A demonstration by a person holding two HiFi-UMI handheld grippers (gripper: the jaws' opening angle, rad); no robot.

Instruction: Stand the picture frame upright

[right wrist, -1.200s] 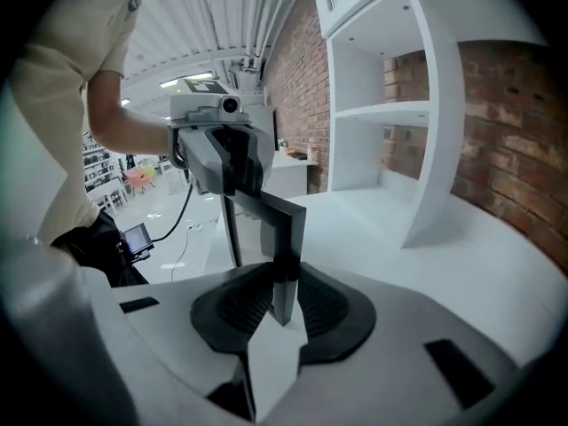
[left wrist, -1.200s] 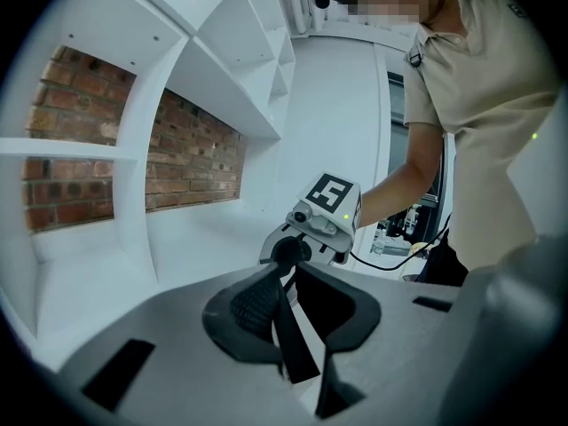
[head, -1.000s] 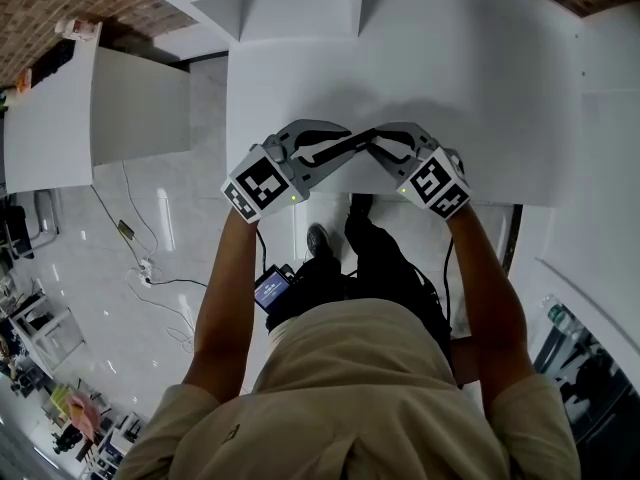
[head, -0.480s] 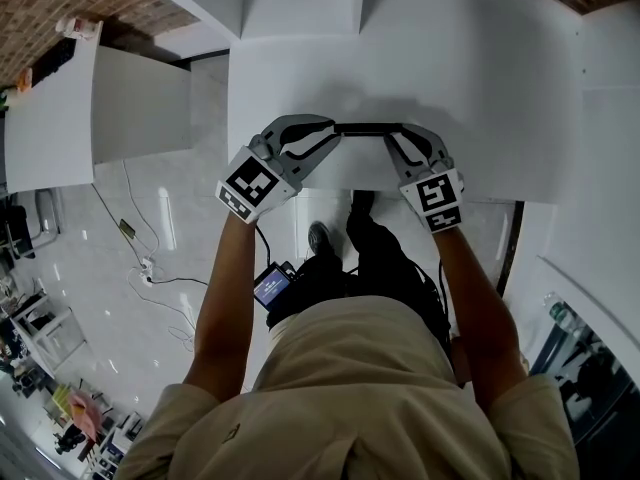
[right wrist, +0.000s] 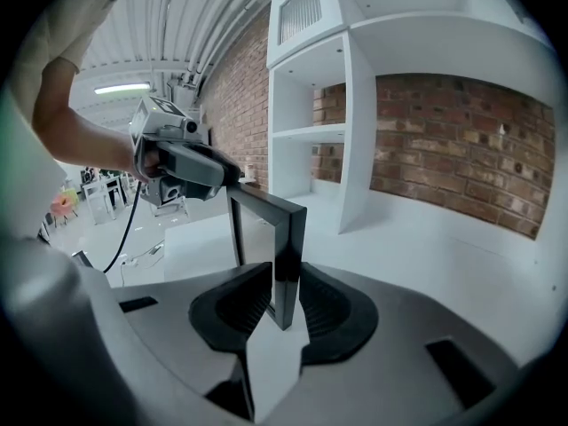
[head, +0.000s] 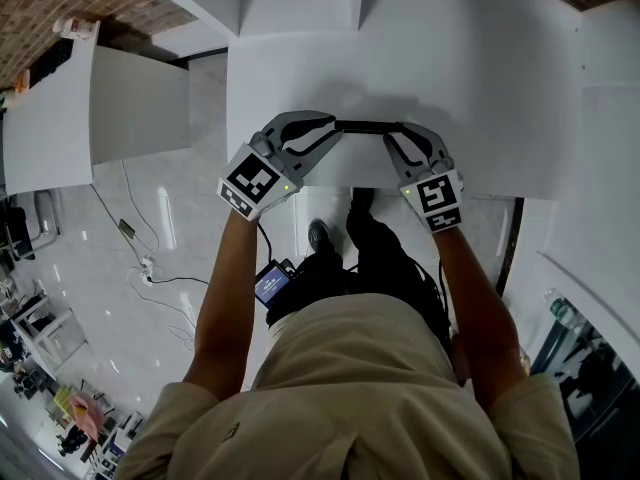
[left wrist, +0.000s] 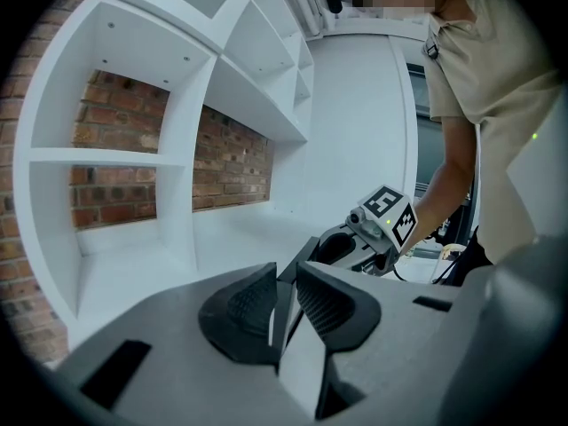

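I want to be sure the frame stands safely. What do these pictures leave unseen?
- Picture frame face: the head view shows only the top edge; both gripper views see it too obliquely.
- Its bottom edge on the table: the head view looks from above; each gripper view's own jaws cover it. The right gripper jaws have just been opening, frame between them.
- A back stand: no view shows one.

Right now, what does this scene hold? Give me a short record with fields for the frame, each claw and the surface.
picture frame: black, standing on edge, held between both claws
left claw: closed on one end of the frame
right claw: on the other end, frame edge between its jaws, which have just opened a little
surface: white table under the frame; contact cannot be told
task: frame upright, not yet let go
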